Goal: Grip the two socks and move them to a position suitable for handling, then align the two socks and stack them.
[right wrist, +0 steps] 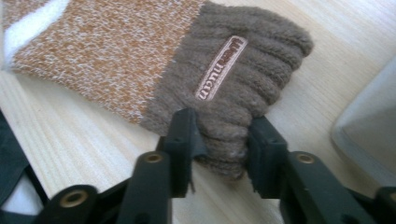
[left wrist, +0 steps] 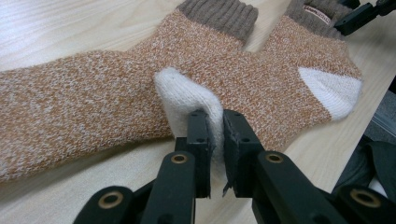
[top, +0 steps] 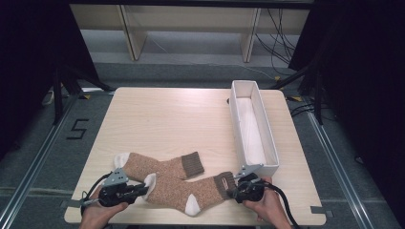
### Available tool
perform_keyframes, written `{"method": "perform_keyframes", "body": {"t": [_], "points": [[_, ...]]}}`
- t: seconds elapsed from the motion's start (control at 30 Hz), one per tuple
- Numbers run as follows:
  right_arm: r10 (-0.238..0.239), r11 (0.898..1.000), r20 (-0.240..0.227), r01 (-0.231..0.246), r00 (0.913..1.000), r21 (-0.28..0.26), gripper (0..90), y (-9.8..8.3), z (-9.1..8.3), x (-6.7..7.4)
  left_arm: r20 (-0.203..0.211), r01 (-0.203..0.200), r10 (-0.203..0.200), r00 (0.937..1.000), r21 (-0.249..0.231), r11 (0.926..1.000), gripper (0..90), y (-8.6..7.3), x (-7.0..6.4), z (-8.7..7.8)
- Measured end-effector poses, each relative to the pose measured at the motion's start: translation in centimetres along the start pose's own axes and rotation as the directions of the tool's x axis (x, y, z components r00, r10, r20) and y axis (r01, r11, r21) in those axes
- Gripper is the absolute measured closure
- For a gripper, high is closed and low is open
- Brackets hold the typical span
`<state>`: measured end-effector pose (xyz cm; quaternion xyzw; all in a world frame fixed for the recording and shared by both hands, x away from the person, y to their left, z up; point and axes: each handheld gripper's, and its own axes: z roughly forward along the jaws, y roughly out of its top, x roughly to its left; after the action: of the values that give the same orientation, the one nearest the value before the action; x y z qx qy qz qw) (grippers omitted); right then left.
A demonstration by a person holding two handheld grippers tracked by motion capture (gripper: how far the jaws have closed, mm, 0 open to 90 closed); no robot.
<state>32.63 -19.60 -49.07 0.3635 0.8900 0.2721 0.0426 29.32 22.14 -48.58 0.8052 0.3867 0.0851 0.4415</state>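
Two socks lie crossed at the near edge of a table (top: 191, 109), speckled orange-brown knit with white toes and heels and ribbed brown cuffs.

High view: front sock (top: 188, 188), white toe toward the left gripper (top: 143, 189), cuff toward the right gripper (top: 234, 190). Rear sock (top: 157, 166) lies just behind it, partly under it, cuff pointing away toward the box. White box (top: 260, 143), long and narrow, open-topped, stands right of the socks along the table's right side; its inside shows bare white. Hands grip both tools from the near edge.

Left gripper view: jaws clenched on the front sock's white toe (left wrist: 187, 98), which is pinched up into a fold between the pads. Rear sock (left wrist: 70, 98) stretches flat to the left behind that toe. The front sock's white heel (left wrist: 334, 88) sits far right of it, near the table edge. The other gripper (left wrist: 359, 16) shows at top right by the far cuff.

Right gripper view: brown cuff (right wrist: 238, 84) of the front sock, bearing a sewn label (right wrist: 222, 67) with lettering, sits between the jaws; both pads press its edge, grasping it. A corner of the box (right wrist: 369, 126) shows right of the cuff.
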Motion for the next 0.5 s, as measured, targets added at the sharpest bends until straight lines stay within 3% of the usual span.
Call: {"method": "perform_keyframes", "body": {"t": [0.07, 0.1, 0.13, 0.17, 0.23, 0.3, 0.37, 0.43, 0.5], "points": [[-0.033, 0.999, -0.003, 0.033, 0.9995, 0.011, 70.7, 0.1, 0.2, 0.0, 0.005, -0.003, 0.003, 1.0, -0.003, 1.0, 81.4, 0.0, 0.1, 0.1], [-0.019, 1.0, 0.026, 0.019, 0.9995, -0.005, 71.6, 0.1, 0.1, 0.3, 0.0, -0.002, 0.002, 1.0, 0.003, 1.0, 81.6, 0.0, 0.0, 0.0], [-0.028, 1.0, 0.015, 0.028, 0.9995, -0.003, 72.0, 0.1, 0.0, 0.3, -0.002, -0.002, 0.002, 1.0, 0.0, 1.0, 81.8, 0.0, 0.0, 0.0], [0.002, 1.0, 0.013, -0.002, 0.9999, 0.007, 72.4, 0.0, 0.0, 0.4, -0.003, -0.017, 0.017, 0.9999, 0.013, 0.9998, 81.9, 0.0, 0.1, -0.1], [-0.033, 0.999, 0.011, 0.033, 0.9994, 0.004, 72.9, 0.1, -0.1, 0.2, -0.001, -0.013, 0.013, 0.9999, -0.002, 0.9999, 82.3, 0.0, -0.1, 0.0], [-0.027, 1.0, 0.026, 0.027, 0.9993, 0.007, 73.2, 0.2, -0.1, 0.3, -0.007, -0.019, 0.019, 0.9998, 0.007, 0.9998, 82.5, 0.1, -0.2, 0.0], [-0.036, 0.999, -0.001, 0.036, 0.9994, -0.002, 73.3, 0.2, -0.4, 0.3, -0.014, -0.031, 0.031, 0.9994, 0.016, 0.9994, 82.8, 0.1, -0.2, -0.1], [-0.019, 1.0, 0.011, 0.019, 0.9998, -0.003, 73.4, 0.3, -0.8, 0.4, -0.007, -0.029, 0.029, 0.9996, 0.01, 0.9995, 83.0, 0.2, -0.3, -0.1], [-0.034, 0.999, -0.003, 0.034, 0.9994, -0.021, 73.4, 0.4, -1.2, 0.4, -0.007, -0.024, 0.024, 0.9997, 0.003, 0.9997, 83.1, 0.2, -0.4, -0.1]]}}
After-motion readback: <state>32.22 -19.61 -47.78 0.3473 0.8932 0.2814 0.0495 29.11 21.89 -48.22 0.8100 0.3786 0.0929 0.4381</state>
